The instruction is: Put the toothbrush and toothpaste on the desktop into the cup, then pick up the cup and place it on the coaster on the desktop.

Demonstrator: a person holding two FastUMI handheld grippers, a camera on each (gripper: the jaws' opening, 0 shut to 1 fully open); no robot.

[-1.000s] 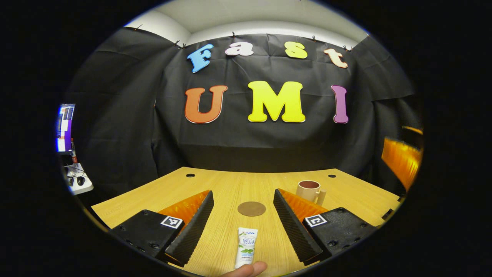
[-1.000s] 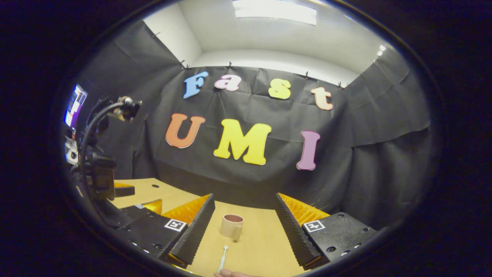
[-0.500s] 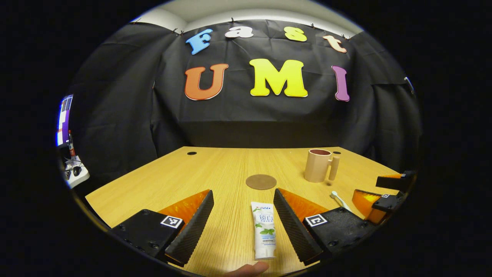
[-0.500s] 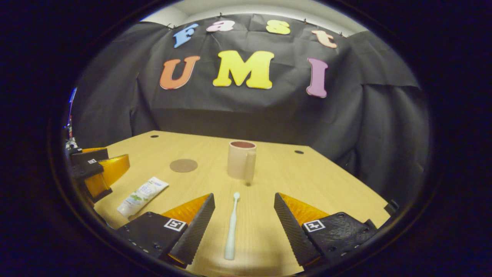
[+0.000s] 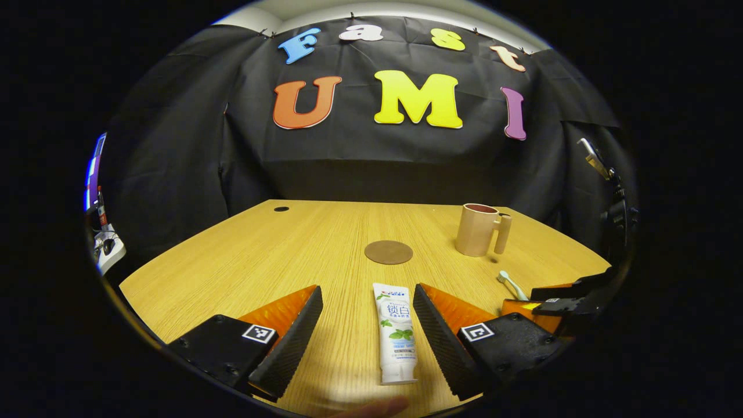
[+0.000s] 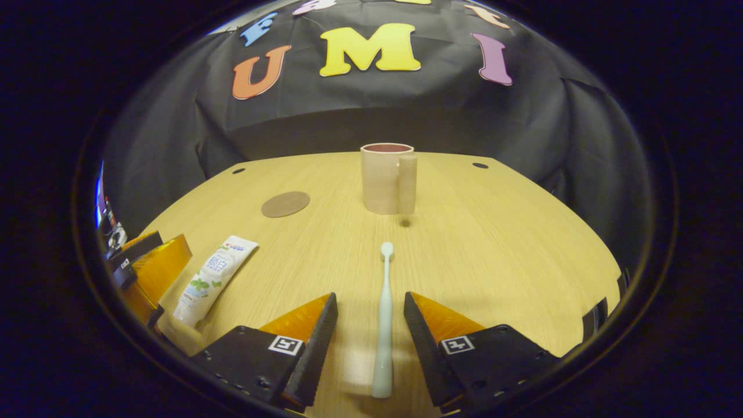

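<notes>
A white toothpaste tube (image 5: pixel 396 331) lies flat on the wooden desktop (image 5: pixel 249 261) between the fingers of my open left gripper (image 5: pixel 367 288), nearer its right finger and untouched. In the right gripper view a pale green toothbrush (image 6: pixel 384 313) lies lengthwise between the fingers of my open right gripper (image 6: pixel 370 296), its head pointing at the beige cup (image 6: pixel 386 177). There is a gap on either side of the handle. The cup (image 5: pixel 479 229) stands upright and looks empty, handle toward me. The round brown coaster (image 5: pixel 388 252) lies bare, left of the cup.
The toothpaste tube (image 6: pixel 215 278) and the left gripper (image 6: pixel 148 267) sit at the left of the right gripper view. The right gripper (image 5: pixel 566 293) and toothbrush head (image 5: pixel 511 284) show at the right of the left gripper view. Black cloth walls the desk's far side.
Both grippers have tipped down and come lower over the desk. The toothpaste and toothbrush now sit deeper between their fingers. The right gripper's jaws have narrowed a little around the toothbrush.
</notes>
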